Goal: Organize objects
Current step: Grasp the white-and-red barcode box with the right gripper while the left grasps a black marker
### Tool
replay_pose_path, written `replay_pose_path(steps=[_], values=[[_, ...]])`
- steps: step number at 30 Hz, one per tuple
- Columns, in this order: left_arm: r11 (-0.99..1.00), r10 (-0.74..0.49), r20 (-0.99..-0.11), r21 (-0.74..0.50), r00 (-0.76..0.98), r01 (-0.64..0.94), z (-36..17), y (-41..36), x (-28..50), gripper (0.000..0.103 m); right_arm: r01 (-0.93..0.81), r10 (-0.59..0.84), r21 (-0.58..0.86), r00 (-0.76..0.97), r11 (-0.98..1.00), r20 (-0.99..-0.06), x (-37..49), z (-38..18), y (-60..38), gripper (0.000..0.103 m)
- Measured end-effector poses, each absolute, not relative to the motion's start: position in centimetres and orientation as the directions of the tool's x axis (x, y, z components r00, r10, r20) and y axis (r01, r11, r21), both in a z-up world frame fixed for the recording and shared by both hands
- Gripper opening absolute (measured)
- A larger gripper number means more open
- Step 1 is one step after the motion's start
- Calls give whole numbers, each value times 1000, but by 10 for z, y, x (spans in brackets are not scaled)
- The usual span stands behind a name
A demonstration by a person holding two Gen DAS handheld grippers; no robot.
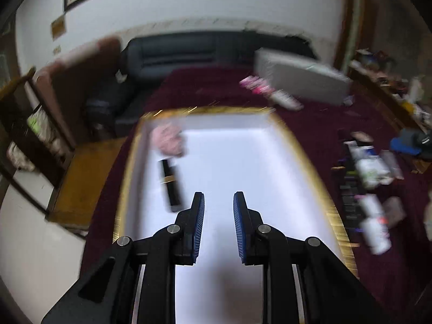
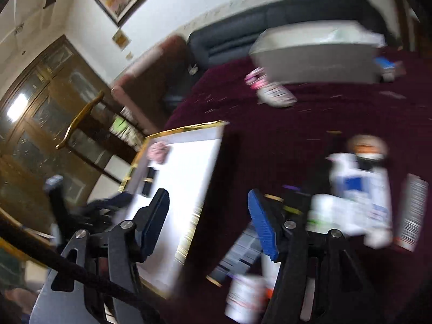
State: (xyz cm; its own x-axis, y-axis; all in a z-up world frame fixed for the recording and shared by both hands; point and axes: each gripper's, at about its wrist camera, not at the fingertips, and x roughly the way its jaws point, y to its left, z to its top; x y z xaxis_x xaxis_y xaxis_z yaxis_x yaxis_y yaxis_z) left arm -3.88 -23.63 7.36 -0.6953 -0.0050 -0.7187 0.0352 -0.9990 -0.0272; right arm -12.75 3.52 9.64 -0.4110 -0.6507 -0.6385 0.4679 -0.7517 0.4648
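Over the white tray [image 1: 229,140], my jaws hold nothing.
Left gripper [image 1: 218,225] narrow, right gripper [image 2: 208,221] wide; black tube [image 1: 170,182] inside tray.

The white tray [image 1: 270,145] floor is mostly bare; only a pink item [image 1: 168,141] and black tube [image 1: 171,183] crowd its left side. To its right, bottles [image 1: 372,216] clutter the cloth; a grey box [image 1: 299,78] blocks the far end.
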Motion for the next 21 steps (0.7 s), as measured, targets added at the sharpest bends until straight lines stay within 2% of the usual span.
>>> replay_pose_path(steps=[3, 4, 6, 10, 15, 18, 21], values=[[-990, 138, -718, -107, -683, -88, 77, -191, -26, 43, 453, -601, 401, -511, -796, -615, -105, 89, 82, 63], [-980, 197, -723, -139, -662, -140, 74, -173, -26, 43, 446, -590, 392, -527, -805, -612, -103, 87, 93, 63], [-967, 249, -743, -157, -621, -199, 68, -135, -32, 43, 429, -573, 382, -574, -819, -584, -100, 78, 117, 63], [-972, 206, -800, -101, -564, -212, 54, -91, -60, 43, 388, -566, 415, -623, -823, -539, -105, 62, 154, 63], [-974, 193, -840, -103, -507, -199, 32, -83, -80, 39, 399, -607, 463, -602, -791, -519, -107, 63, 165, 63], [-975, 188, -852, -100, -489, -200, 25, -78, -86, 32, 408, -631, 489, -593, -771, -501, -100, 61, 171, 63], [-976, 172, -865, -83, -472, -203, 18, -75, -93, 29, 414, -637, 493, -599, -765, -486, -97, 64, 172, 63]])
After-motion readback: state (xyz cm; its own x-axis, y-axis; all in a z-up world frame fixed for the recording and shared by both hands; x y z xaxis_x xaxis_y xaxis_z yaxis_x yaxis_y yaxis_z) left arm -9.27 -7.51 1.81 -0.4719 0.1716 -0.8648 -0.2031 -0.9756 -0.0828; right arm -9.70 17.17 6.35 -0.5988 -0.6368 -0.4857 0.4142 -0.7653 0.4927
